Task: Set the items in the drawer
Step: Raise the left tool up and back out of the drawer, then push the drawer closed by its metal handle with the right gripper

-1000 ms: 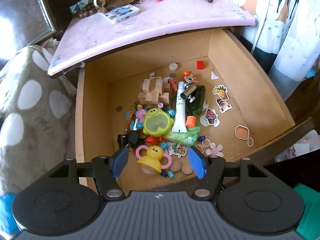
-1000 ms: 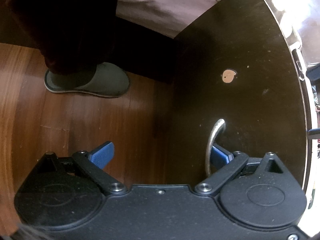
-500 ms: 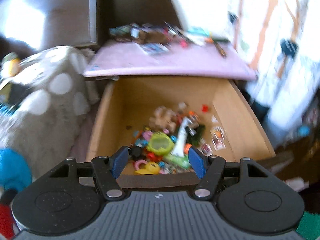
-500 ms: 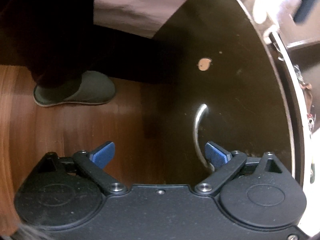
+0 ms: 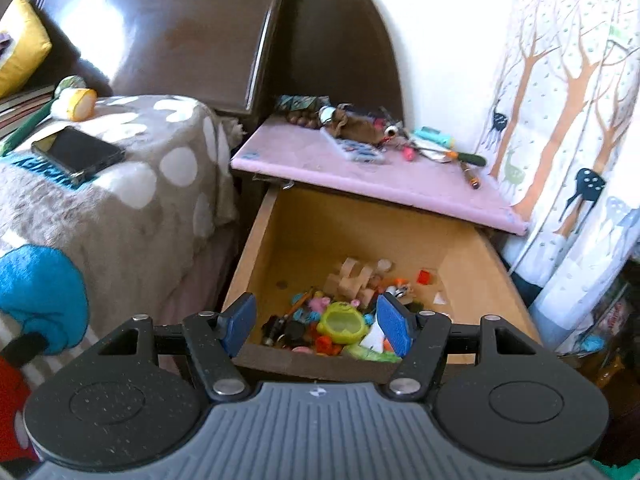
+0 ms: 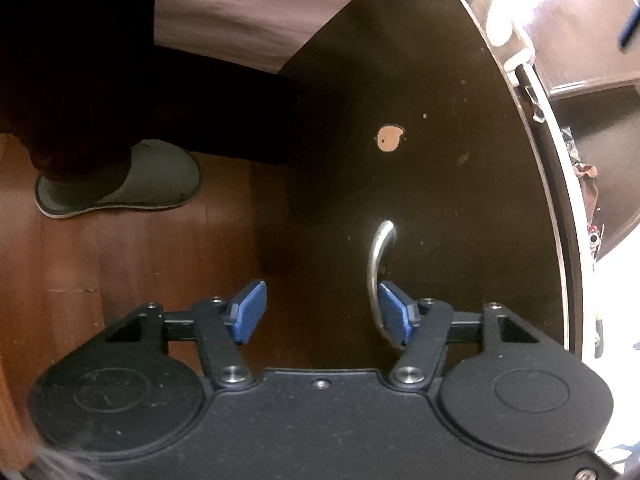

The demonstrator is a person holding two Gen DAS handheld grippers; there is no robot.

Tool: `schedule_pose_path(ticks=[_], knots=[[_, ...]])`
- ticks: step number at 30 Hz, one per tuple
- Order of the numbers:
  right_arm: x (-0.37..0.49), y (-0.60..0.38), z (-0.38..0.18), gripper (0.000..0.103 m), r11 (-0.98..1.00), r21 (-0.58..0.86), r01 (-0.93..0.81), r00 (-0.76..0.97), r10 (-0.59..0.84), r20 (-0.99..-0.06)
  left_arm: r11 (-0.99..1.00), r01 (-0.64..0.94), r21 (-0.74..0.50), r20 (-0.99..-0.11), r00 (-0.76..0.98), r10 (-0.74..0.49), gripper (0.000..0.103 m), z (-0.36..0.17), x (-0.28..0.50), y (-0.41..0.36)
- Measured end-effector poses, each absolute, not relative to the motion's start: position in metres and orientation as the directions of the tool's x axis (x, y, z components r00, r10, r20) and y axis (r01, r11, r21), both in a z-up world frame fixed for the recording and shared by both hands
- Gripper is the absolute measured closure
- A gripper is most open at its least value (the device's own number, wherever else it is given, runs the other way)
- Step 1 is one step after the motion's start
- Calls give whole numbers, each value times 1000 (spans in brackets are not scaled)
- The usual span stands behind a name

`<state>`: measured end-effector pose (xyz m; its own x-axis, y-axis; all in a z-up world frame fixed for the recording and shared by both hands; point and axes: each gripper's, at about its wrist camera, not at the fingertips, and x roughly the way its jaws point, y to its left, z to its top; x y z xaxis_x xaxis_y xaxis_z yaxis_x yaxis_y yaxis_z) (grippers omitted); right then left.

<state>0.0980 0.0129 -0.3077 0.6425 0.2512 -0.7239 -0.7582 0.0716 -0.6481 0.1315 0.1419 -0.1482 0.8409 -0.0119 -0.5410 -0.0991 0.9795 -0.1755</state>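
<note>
The wooden drawer (image 5: 264, 240) stands pulled open under the pink-topped nightstand (image 5: 320, 164). It holds a heap of small toys, among them a green frog toy (image 5: 343, 323) and wooden blocks (image 5: 352, 278). My left gripper (image 5: 318, 326) is open and empty, above the drawer's front edge. In the right wrist view my right gripper (image 6: 322, 312) is open at the dark drawer front (image 6: 440, 160). Its right fingertip (image 6: 394, 312) sits beside the curved metal handle (image 6: 378, 272), and the jaws hold nothing.
Several loose items (image 5: 360, 132) lie on the nightstand top. A bed with a spotted blanket (image 5: 132, 184) and a phone (image 5: 76, 154) is to the left. A curtain (image 5: 568, 120) hangs on the right. A slippered foot (image 6: 120, 180) stands on the wooden floor (image 6: 120, 260).
My left gripper has pulled back and tilted up from over the drawer, so the nightstand top and bed now show. My right gripper has narrowed a little and backed off the handle.
</note>
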Motion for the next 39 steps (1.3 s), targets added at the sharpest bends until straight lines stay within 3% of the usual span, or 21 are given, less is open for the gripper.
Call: schedule_pose_path(ticks=[3,6,7,8,17,26,39], knots=[[96,17,-312,45,56,-672,-739,663,244,-708,978,-87,-190,-523,852,-26,37,-147,130,146],[95,18,-313,73,51,-715,-697,705,233,-670,976,-78,-205,-507,861,-38,37,-145,129,150],[96,18,-312,90,58,-729,-683,719,230,-656,975,-75,-210,-501,865,-42,37,-145,129,151],[97,18,-311,97,62,-740,-669,732,227,-643,974,-72,-215,-495,868,-45,37,-144,128,153],[89,17,-313,103,85,-826,-557,818,228,-528,957,-27,-289,-446,888,-110,37,-141,123,165],[95,17,-301,102,154,-851,-501,855,240,-460,936,25,-350,-388,906,-170,37,-138,122,173],[170,31,-313,100,222,-841,-493,870,143,-472,936,28,-350,-405,897,-178,37,-143,131,174]])
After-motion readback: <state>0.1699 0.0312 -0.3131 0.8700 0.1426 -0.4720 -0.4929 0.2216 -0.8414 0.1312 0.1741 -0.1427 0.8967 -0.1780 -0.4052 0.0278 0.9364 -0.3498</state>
